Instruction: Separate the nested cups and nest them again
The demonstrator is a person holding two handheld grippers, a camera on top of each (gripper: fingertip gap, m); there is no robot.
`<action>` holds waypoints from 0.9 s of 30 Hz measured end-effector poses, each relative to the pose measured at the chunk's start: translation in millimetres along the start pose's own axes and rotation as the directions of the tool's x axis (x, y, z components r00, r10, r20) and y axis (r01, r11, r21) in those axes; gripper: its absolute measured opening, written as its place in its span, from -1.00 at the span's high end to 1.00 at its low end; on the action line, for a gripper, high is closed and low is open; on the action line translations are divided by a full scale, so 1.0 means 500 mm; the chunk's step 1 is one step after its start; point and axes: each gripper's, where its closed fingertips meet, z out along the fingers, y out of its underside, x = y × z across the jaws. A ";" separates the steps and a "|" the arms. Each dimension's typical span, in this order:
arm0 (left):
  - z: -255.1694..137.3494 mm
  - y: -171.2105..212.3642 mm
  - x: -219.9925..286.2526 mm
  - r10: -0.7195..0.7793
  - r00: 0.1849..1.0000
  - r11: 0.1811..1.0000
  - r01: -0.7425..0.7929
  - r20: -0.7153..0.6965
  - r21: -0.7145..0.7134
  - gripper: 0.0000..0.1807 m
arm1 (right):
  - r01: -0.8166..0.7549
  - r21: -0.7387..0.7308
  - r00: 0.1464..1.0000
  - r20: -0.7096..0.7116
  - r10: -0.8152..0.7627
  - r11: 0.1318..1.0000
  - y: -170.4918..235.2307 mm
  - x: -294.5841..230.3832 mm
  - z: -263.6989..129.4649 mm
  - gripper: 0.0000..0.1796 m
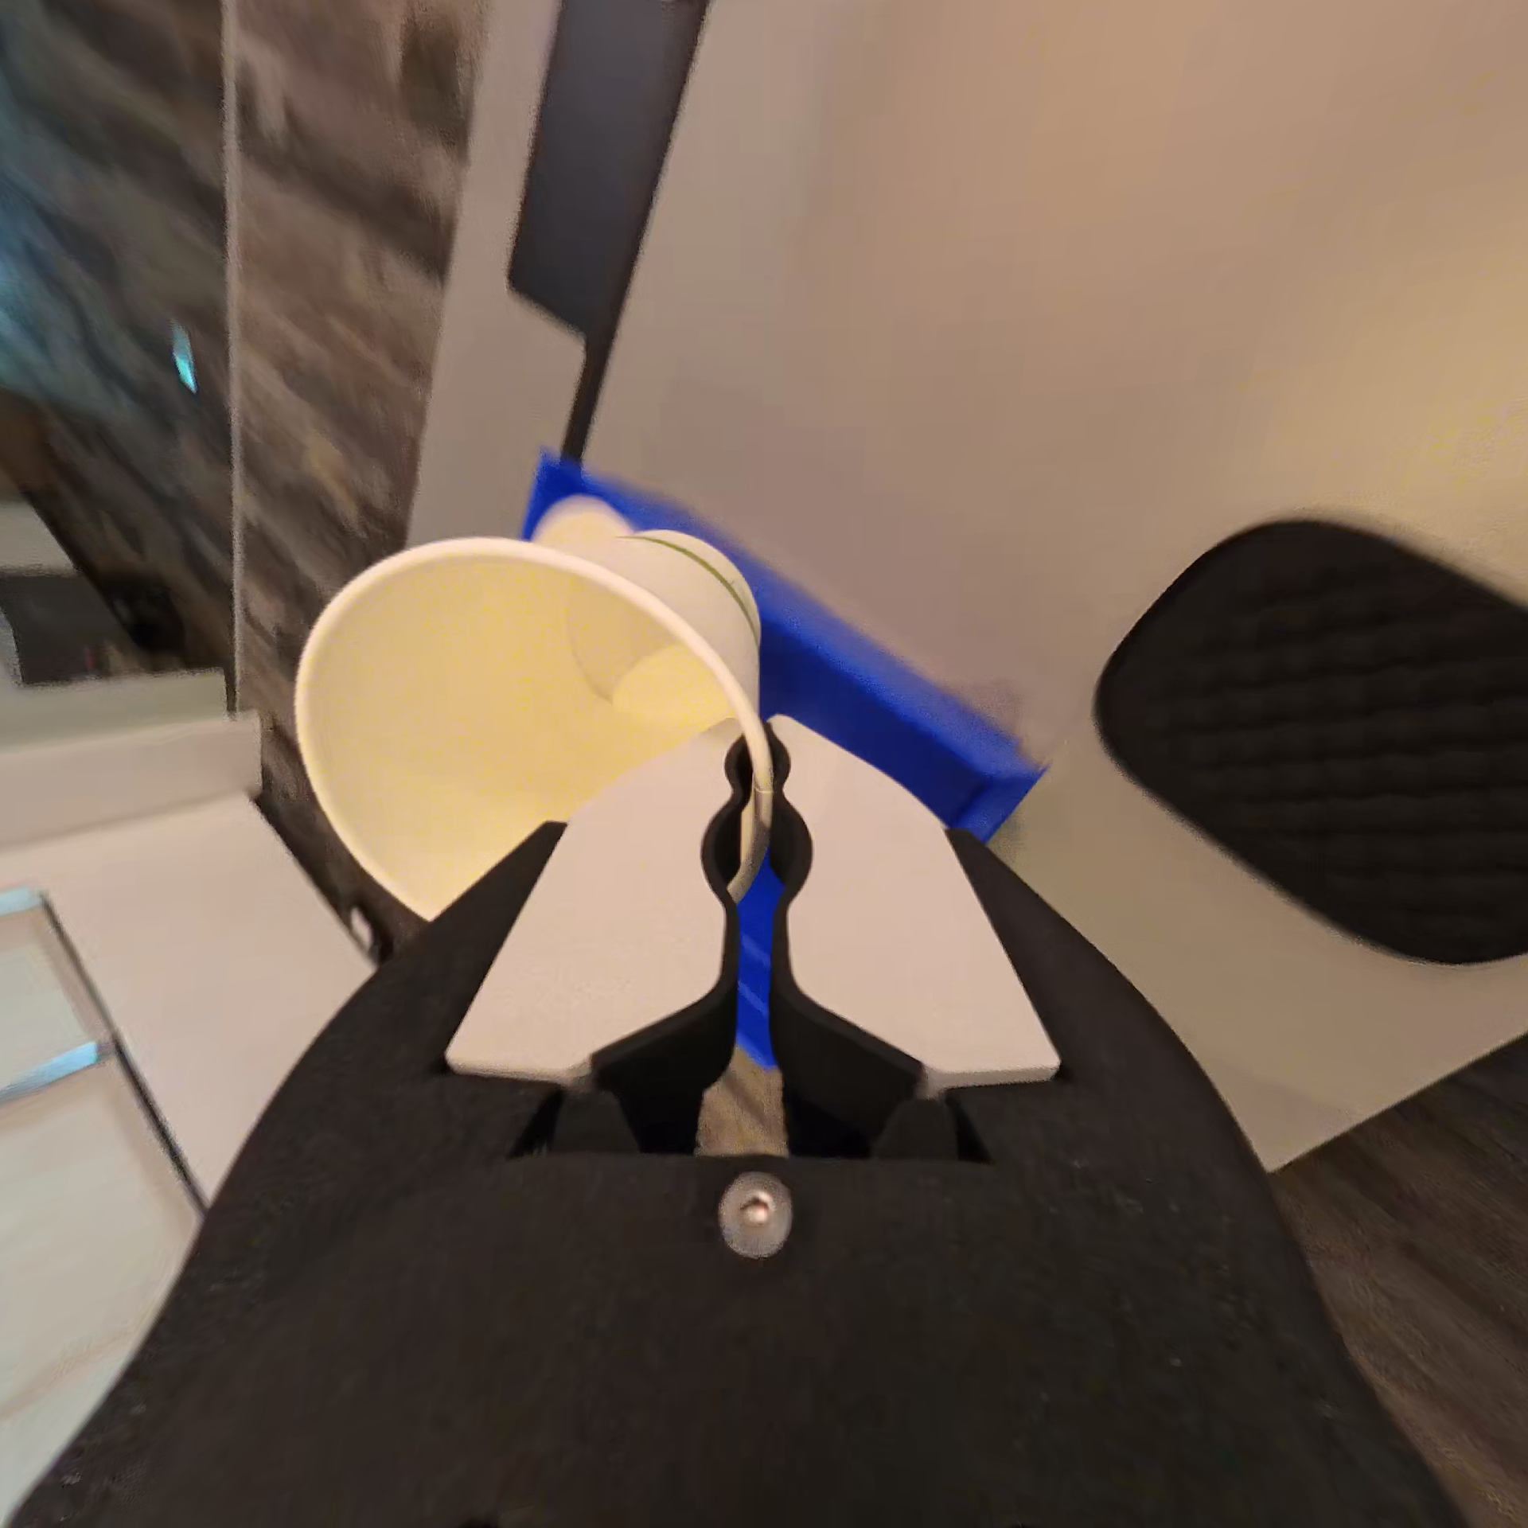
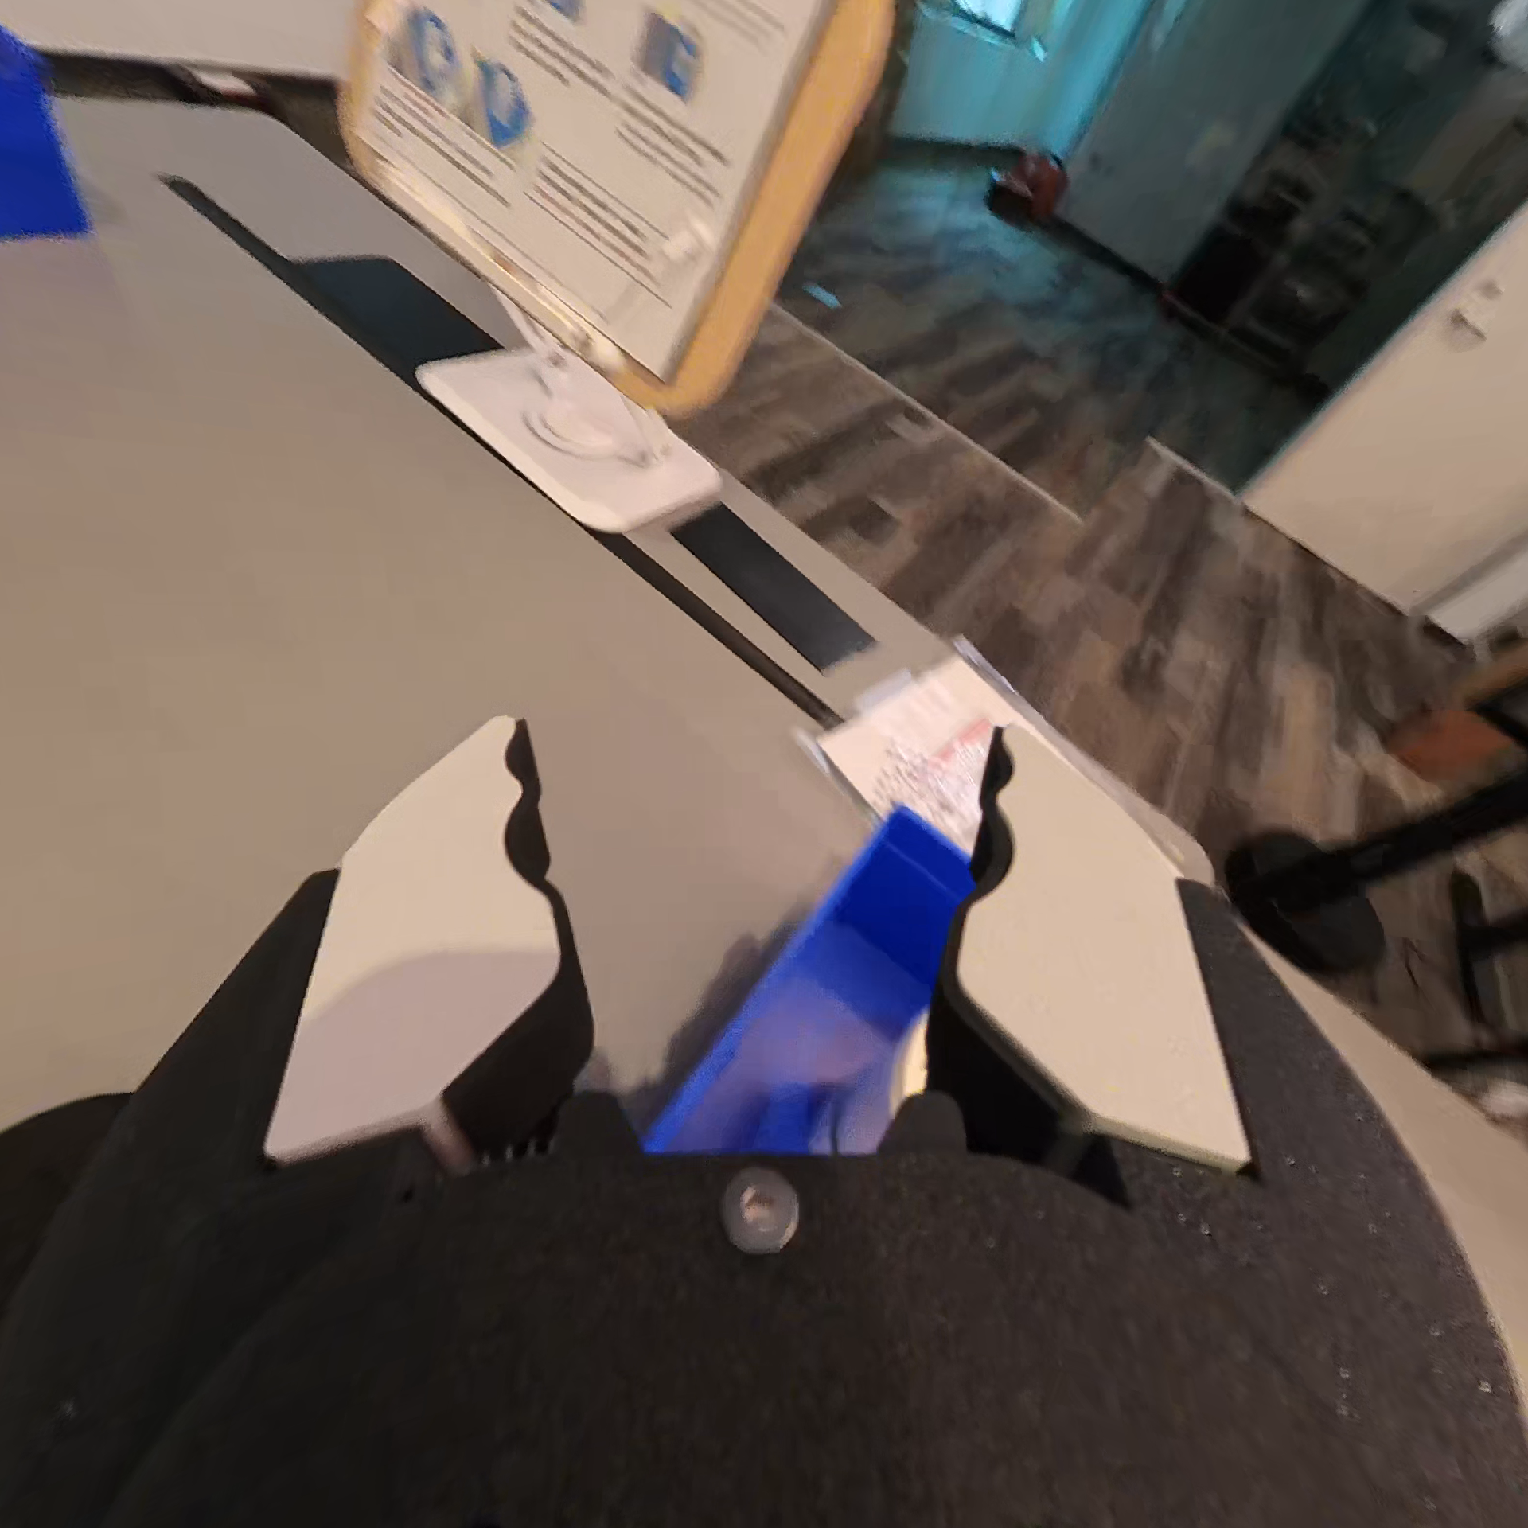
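I see the white paper cup [image 1: 463, 728] tipped sideways, mouth toward me, its rim pinched, and a second cup [image 1: 703, 595] just behind.

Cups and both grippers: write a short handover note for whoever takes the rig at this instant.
Left gripper: jaws shut on the rim of a white paper cup, held tilted on its side, mouth toward the camera.
Right gripper: jaws open, empty, over the grey table near a blue bin.
A second cup shows behind the held one, by the blue tray; contact unclear.
Done: the cups look separated.
Left: nest them again.
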 end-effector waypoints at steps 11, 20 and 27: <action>-0.112 -0.433 0.289 0.486 0.853 0.786 -0.333 -0.189 0.521 1.00 | 0.101 0.280 0.792 0.558 -0.247 0.955 -0.225 -0.395 0.053 -0.09; -0.064 -0.554 0.401 0.615 0.756 0.703 -0.398 -0.224 0.589 1.00 | 0.051 0.253 0.631 0.742 -0.228 0.966 -0.246 -0.582 0.109 -0.10; -0.064 -0.573 0.425 0.653 0.725 0.676 -0.426 -0.219 0.601 1.00 | 0.062 0.195 0.500 0.843 -0.199 0.979 -0.212 -0.632 0.114 -0.09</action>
